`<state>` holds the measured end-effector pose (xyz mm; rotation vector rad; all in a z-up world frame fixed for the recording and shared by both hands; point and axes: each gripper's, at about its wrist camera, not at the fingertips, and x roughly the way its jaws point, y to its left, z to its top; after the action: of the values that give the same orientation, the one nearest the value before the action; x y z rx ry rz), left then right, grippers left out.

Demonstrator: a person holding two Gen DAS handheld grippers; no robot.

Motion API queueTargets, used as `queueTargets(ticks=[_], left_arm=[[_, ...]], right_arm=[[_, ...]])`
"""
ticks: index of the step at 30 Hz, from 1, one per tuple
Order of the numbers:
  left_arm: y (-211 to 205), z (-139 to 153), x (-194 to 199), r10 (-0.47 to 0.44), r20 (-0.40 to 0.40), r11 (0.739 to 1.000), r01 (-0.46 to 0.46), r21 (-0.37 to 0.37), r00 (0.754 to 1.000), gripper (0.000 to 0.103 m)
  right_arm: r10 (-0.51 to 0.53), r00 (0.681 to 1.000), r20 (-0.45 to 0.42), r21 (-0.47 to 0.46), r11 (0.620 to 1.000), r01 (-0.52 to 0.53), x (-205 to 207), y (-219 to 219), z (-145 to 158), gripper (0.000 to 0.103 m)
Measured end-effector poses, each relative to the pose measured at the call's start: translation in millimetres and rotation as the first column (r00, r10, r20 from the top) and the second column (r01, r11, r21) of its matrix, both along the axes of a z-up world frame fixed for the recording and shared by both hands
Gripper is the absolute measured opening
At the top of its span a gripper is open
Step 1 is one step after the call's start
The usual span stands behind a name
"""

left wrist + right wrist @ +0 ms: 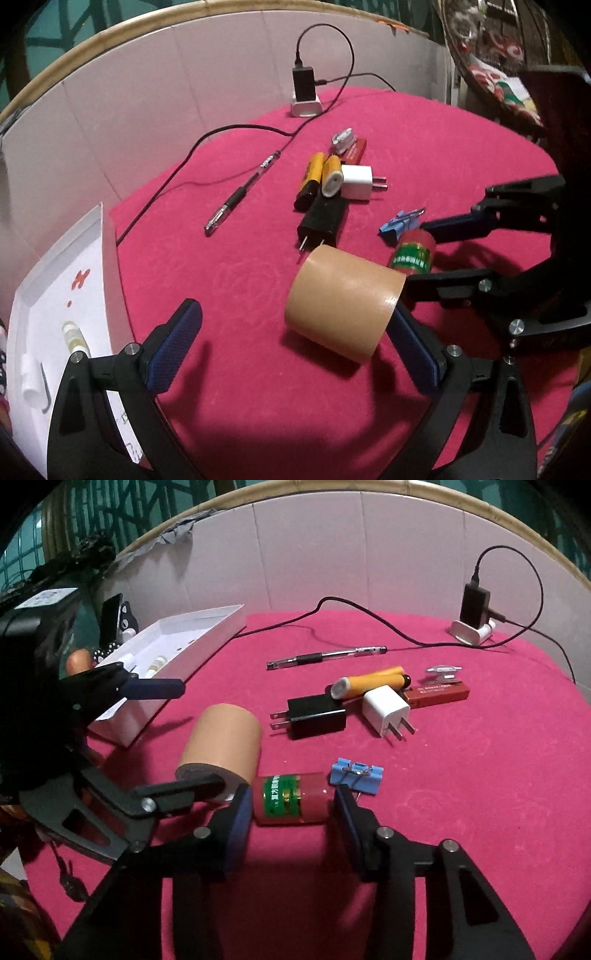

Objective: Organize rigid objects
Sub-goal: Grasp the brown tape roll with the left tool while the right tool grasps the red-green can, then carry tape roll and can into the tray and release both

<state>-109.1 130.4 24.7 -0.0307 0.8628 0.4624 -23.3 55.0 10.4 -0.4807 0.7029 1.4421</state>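
A brown tape roll (343, 306) (221, 746) lies on its side on the pink cloth. My left gripper (295, 347) (177, 742) stands open around it; one finger is close to the roll's end and the other is well clear. Beside the roll lies a small red bottle with a green label (291, 801) (413, 251). My right gripper (291, 819) (439, 254) is shut on it, a pad against each end. The bottle rests on the cloth.
A white tray (55, 295) (192, 642) holding small items sits at the table's left edge. Behind lie a blue clip (356, 775), black charger (314, 716), white charger (384, 709), yellow cylinders (373, 683), red box (439, 694), pen (325, 655) and a docked device with cable (474, 605).
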Motion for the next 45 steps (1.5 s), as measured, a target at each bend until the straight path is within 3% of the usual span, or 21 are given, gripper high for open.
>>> queueTargets(ticks=[8,10,12,13,21,29,39,45], left_arm=[[8.4,-9.1,19.2,0.001,-0.019,1.0,-0.001,-0.022,1.0,0.099],[5.4,-7.8,21.7,-0.009,-0.001,1.0,0.009,-0.026,1.0,0.091],[3.5,-6.8,22.8,-0.023,0.019,0.998,0.024,-0.061,1.0,0.058],[2.1,-6.8,22.4,-0.025,0.026,0.996,0.027,-0.08,0.999,0.048],[2.1,-0.9,5.6,0.051,0.077,0.992,-0.042,-0.122,0.996,0.047],[-10.3,25.1,-21.6,0.089,0.176,0.989,-0.066,-0.133,0.98,0.047],[-13.2,71.8,-54.7,0.145,0.318,0.985,-0.107,-0.132,0.937,0.047],[-12.1,82.1,-64.6,0.166,0.348,0.984,-0.132,-0.121,0.923,0.047]], right_arm=[[-0.001,0.999,-0.05,-0.026,1.0,0.0,7.6,2.4,-4.4,0.039],[-0.013,0.998,-0.059,-0.026,1.0,0.012,9.8,0.9,-4.9,0.037],[-0.029,0.998,-0.056,-0.021,0.999,0.027,10.1,-2.0,-4.1,0.037],[-0.034,0.998,-0.054,-0.017,0.999,0.033,10.0,-3.4,-3.6,0.036],[-0.083,0.994,-0.078,0.052,0.995,0.087,12.4,-20.7,5.8,0.036],[-0.095,0.991,-0.097,0.12,0.987,0.106,9.4,-35.4,26.6,0.036],[-0.096,0.992,-0.087,0.232,0.966,0.114,2.3,-49.2,67.5,0.036],[-0.092,0.992,-0.086,0.259,0.959,0.112,-2.6,-51.2,77.1,0.036]])
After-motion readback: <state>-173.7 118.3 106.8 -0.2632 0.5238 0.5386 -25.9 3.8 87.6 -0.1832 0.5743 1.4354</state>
